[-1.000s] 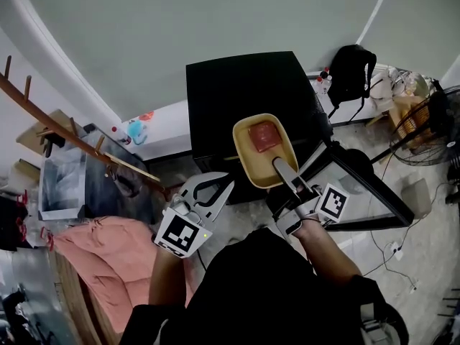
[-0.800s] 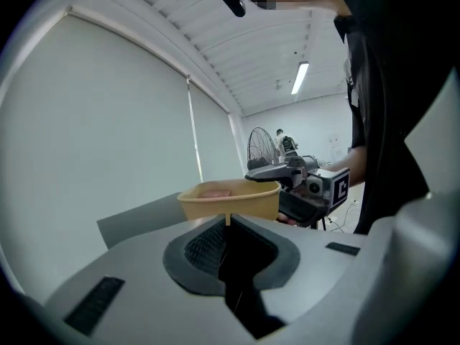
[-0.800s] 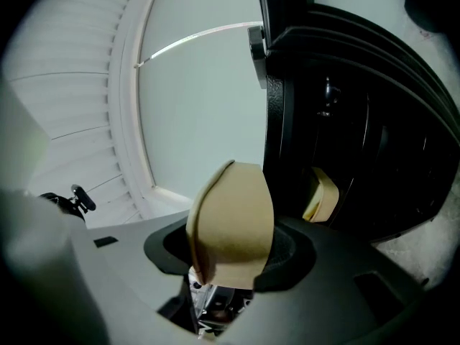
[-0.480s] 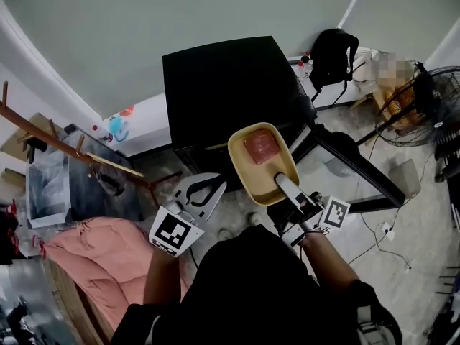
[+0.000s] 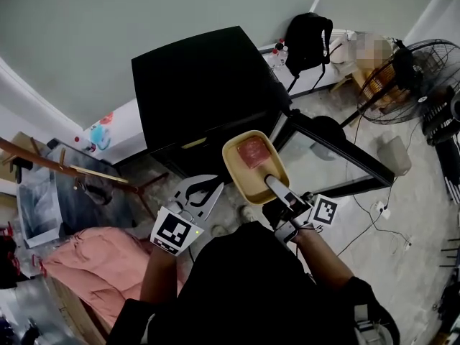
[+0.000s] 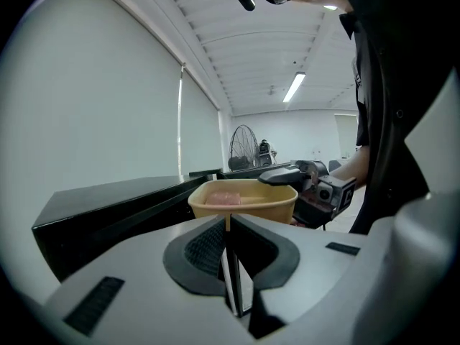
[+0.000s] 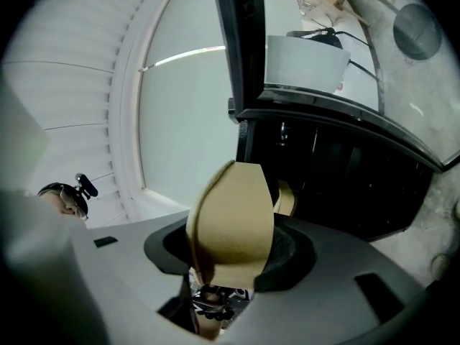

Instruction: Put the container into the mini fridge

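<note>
one container [image 5: 246,176], one mini fridge [image 5: 201,85], two grippers [image 5: 213,187] [image 5: 270,182]

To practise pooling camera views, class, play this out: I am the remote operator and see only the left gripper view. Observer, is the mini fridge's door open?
Observer: Yes. In the head view the mini fridge has its door swung wide open.
Operator: Is the container really gripped, or only resting on something?
Observer: Gripped. The right gripper view shows the container with its wall between the right gripper's fingers, pads against it.
Operator: What lies ahead of that gripper?
Observer: In the same view, the fridge's dark interior lies straight beyond the container.
</note>
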`<state>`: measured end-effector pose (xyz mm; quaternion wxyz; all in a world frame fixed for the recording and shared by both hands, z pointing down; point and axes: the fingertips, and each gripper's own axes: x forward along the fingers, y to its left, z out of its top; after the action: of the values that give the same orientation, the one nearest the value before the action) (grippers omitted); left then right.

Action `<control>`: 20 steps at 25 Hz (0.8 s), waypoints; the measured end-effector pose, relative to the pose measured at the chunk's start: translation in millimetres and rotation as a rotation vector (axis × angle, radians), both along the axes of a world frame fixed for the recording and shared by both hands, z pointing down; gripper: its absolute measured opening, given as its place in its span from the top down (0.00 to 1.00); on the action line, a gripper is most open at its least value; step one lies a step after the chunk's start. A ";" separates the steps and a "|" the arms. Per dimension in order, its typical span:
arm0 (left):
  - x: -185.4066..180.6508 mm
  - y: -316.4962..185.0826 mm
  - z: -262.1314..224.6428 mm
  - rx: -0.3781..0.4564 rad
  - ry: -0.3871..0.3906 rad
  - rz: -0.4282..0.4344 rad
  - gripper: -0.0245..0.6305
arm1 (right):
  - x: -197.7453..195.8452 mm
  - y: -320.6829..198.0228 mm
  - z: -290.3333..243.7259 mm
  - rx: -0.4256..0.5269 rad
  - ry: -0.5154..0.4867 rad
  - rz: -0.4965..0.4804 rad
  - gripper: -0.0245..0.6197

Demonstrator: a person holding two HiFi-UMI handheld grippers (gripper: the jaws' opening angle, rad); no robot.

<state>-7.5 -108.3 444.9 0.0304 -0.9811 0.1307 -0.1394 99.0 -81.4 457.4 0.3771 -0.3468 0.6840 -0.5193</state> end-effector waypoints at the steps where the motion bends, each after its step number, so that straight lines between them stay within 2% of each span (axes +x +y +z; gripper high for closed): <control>1: 1.5 -0.1 0.9 0.000 -0.003 0.001 0.91 | 2.0 -1.3 7.1 -0.012 0.006 0.005 0.64; 3: 2.8 -1.5 1.5 -0.010 0.004 -0.010 0.91 | 6.9 -5.8 21.5 -0.030 0.019 0.021 0.64; 8: -1.3 -6.8 -1.1 -0.059 0.083 -0.076 0.91 | 18.6 -26.2 54.9 -0.074 0.017 0.054 0.64; 12: -7.2 -11.4 12.6 -0.052 0.061 -0.113 0.91 | 18.4 -42.2 76.4 -0.102 0.050 0.051 0.64; 16: -13.2 -18.9 17.3 -0.106 0.086 -0.164 0.91 | 20.3 -59.9 90.0 -0.131 0.024 0.061 0.64; 20: -20.3 -24.3 15.4 -0.100 0.073 -0.189 0.91 | 21.6 -80.3 100.5 -0.156 0.004 0.066 0.64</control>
<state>-27.8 -132.6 460.3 -0.0365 -0.9691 0.2167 -0.1122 120.6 -161.7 557.9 0.3645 -0.3985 0.6302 -0.5579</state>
